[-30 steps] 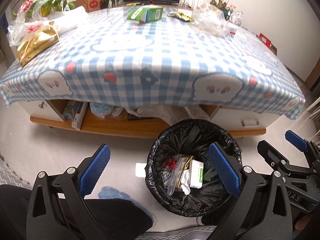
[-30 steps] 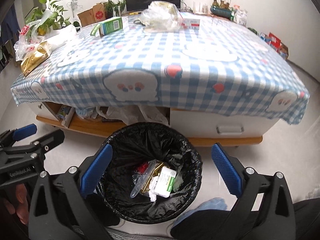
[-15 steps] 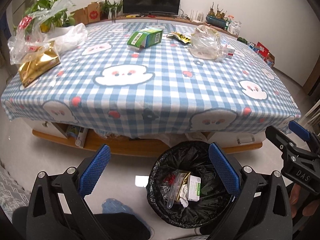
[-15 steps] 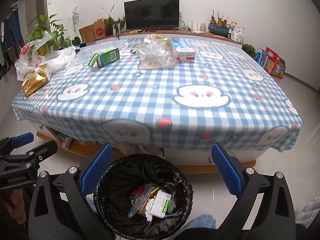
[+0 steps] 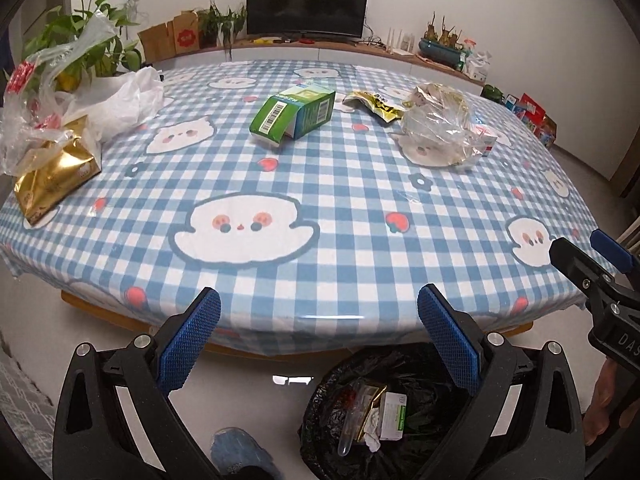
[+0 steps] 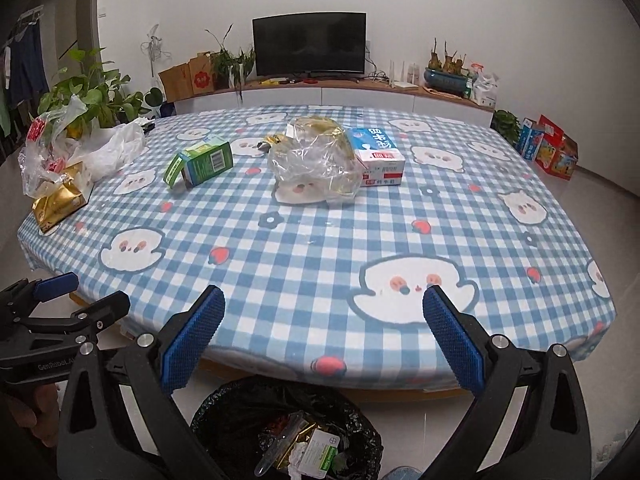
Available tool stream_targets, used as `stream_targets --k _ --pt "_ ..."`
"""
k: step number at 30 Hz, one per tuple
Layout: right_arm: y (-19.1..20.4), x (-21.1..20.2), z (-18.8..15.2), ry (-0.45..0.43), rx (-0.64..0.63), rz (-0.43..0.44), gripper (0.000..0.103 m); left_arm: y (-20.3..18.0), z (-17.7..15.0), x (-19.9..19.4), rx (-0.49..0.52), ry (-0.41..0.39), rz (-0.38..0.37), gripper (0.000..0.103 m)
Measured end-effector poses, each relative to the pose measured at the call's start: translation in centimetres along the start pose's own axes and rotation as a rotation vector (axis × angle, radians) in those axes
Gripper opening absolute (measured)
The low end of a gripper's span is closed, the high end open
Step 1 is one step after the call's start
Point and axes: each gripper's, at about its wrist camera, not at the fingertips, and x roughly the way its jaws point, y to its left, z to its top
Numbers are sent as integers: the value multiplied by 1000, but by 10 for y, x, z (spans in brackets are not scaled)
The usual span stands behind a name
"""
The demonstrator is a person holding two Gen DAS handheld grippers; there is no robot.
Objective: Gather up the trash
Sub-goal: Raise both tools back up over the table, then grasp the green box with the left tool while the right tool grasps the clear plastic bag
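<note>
On the blue checked tablecloth (image 5: 320,200) lie a green carton (image 5: 294,115) (image 6: 202,162), a crumpled clear plastic bag (image 5: 440,136) (image 6: 316,164), a yellow snack wrapper (image 5: 376,105), a white-and-blue box (image 6: 376,156) and a gold packet (image 5: 54,178) (image 6: 60,202). A black-lined trash bin (image 5: 384,404) (image 6: 288,432) on the floor in front of the table holds a plastic tube, a gold wrapper and a white-green box. My left gripper (image 5: 318,340) and right gripper (image 6: 324,340) hang open and empty above the bin, at the table's near edge.
Clear and white plastic bags (image 5: 80,100) and a potted plant (image 6: 92,96) crowd the table's left end. A TV (image 6: 310,44) stands on a low cabinet behind. Colourful boxes (image 6: 552,148) sit on the floor at right. A person's foot (image 5: 240,456) is near the bin.
Both grippers rose and tilted up from over the bin; the tabletop now fills the views and the bin has dropped to the lower edge. Both stayed open and empty.
</note>
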Motion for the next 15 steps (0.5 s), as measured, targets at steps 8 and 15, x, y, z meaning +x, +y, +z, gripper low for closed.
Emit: stream_targets --k 8,15 --pt "-3 36 33 -8 -8 6 95 12 44 22 -5 -22 23 97" --pt "-3 65 64 -16 -3 20 95 8 80 43 13 -32 22 97"
